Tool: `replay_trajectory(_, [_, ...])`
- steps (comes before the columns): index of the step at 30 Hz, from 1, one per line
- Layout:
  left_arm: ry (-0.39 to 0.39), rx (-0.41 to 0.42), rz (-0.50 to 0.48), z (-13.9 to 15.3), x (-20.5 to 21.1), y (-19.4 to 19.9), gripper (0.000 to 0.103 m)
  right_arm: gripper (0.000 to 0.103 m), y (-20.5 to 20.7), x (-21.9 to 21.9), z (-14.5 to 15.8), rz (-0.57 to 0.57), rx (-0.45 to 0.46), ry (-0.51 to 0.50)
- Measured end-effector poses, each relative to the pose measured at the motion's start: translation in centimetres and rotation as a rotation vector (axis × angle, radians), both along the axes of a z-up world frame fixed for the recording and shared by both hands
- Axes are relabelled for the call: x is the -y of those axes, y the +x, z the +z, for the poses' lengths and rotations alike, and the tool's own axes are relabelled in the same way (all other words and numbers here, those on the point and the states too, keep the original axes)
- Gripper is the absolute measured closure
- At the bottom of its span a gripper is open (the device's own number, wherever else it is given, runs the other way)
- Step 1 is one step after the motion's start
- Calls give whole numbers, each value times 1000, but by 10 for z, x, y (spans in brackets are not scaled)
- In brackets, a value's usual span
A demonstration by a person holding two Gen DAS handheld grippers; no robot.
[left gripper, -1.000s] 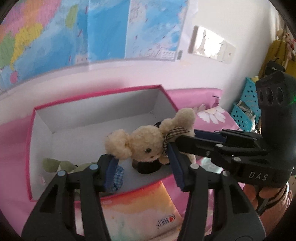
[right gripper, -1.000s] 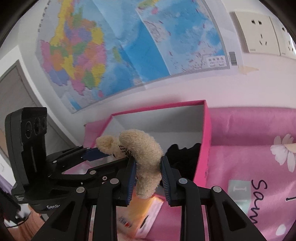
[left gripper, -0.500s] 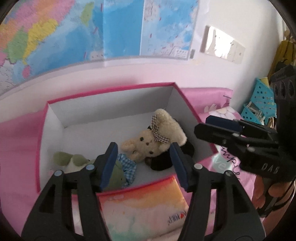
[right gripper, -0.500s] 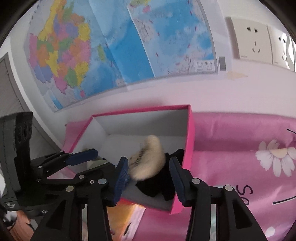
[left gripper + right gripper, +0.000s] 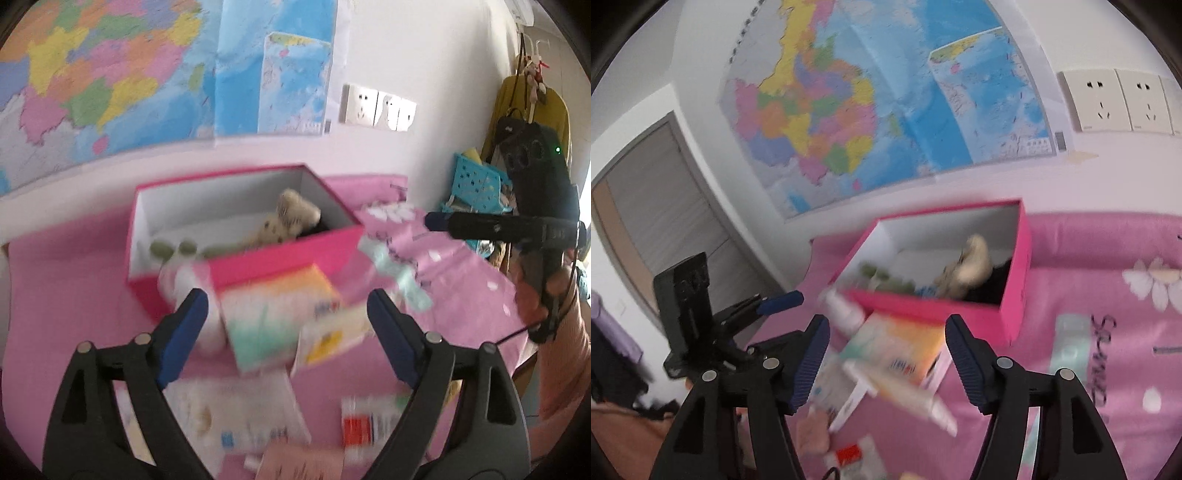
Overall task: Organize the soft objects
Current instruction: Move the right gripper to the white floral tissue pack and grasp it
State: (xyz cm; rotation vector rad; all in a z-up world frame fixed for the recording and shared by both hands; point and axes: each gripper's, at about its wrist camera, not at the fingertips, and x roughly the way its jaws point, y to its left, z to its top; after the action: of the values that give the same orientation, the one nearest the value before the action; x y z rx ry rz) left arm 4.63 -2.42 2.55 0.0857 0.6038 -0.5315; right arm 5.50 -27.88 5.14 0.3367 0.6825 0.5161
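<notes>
From the left wrist camera we see our left gripper (image 5: 284, 332) with its jaws opening and nothing held between them; they frame a blurred pack with an orange and teal cover (image 5: 280, 317) that lies on the pink bedspread (image 5: 66, 295) just in front of the pink box (image 5: 295, 254). A white bottle (image 5: 192, 291) lies by the box's near left corner, close to the left blue pad, and flatter packets, one white (image 5: 229, 410) and one with a red patch (image 5: 369, 424), lie nearer the camera. These things lie between us and the box. Inside the box the cream plush bear (image 5: 288, 218) rests toward the right end against something black, and a green soft toy (image 5: 173, 249) lies at the left end. To the right our right gripper (image 5: 443, 223) reaches in level above the bedspread, with a turquoise basket (image 5: 476, 181) behind it; a map (image 5: 110, 85) and wall sockets (image 5: 376, 107) cover the wall. From the right wrist camera our right gripper (image 5: 886, 354) shows its jaws opening as well, empty, and the same orange-covered pack (image 5: 905, 350) and a white tube (image 5: 912, 398) lie between them below. The white bottle (image 5: 844, 310) leans at the pink box's (image 5: 934, 310) near left corner. In the box the bear (image 5: 971, 266) lies at the right on the black item (image 5: 993, 284), and the green toy (image 5: 882, 277) is to its left. Our left gripper (image 5: 775, 301) hovers at the left, beside a grey door (image 5: 665, 206).
</notes>
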Motion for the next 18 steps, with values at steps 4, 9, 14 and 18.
replay_trajectory(4, [7,-52,-9,-20,-11,-25,14,36,-28,-6,-12,43,-36,5])
replay_trajectory(9, [-1,-161,-30,-55,-21,-55,14,36,-58,-22,-38,109,-109,-42])
replay_trajectory(14, [19,-231,-58,-78,-19,-82,14,36,-80,-42,-69,189,-207,-74])
replay_trajectory(18, [2,-295,-103,-91,-16,-100,16,36,-93,-67,-90,291,-259,-75])
